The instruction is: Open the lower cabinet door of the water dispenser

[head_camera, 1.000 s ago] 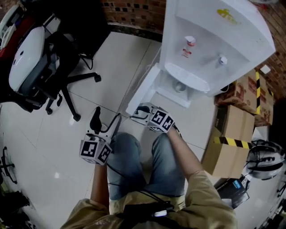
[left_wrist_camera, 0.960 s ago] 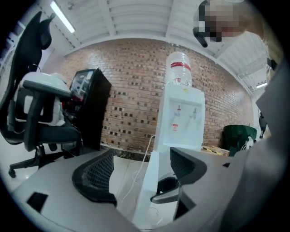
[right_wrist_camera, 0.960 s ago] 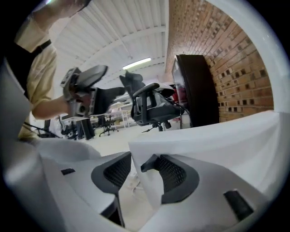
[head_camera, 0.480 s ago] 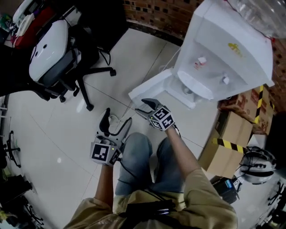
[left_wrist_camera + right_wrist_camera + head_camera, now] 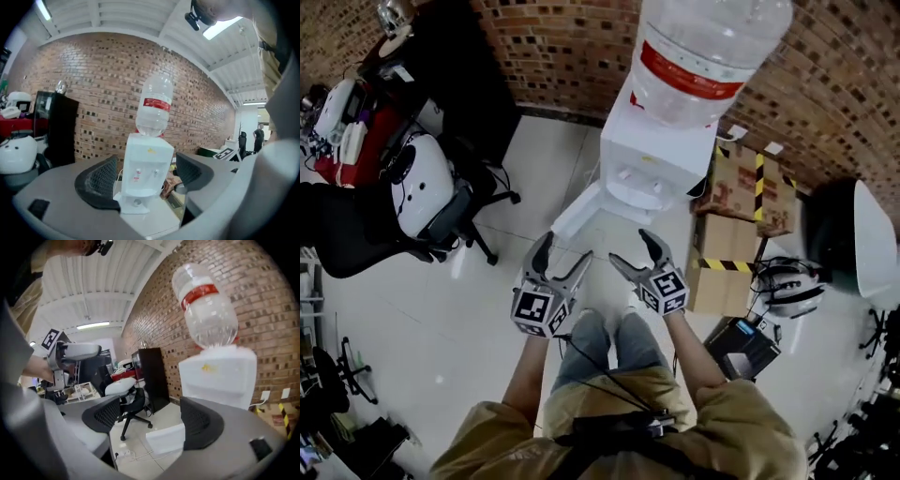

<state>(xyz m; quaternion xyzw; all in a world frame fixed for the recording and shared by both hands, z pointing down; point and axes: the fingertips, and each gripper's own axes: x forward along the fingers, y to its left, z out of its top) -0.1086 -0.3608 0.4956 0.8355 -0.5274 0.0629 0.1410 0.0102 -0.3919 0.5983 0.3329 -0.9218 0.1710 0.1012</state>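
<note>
My left hand-held gripper (image 5: 564,251) hung open and empty; my right hand-held gripper (image 5: 633,248) was opening on nothing. Ahead and below both stood the water dispenser (image 5: 649,159), its lower cabinet door (image 5: 577,219) swung open, nearer the left.

Tiled floor (image 5: 412,319) carries water dispenser (image 5: 642,164), office chair (image 5: 431,202), cardboard boxes (image 5: 741,183).

Your water dispenser (image 5: 642,167) in smooth white plastic, its lower cabinet door (image 5: 577,212) the same slightly glossy white, clear shiny plastic bottle (image 5: 705,47), rough matt brick wall (image 5: 553,47), glossy pale floor tiles (image 5: 422,309), matt brown cardboard boxes (image 5: 739,187), blue denim on your legs (image 5: 602,349)
</note>
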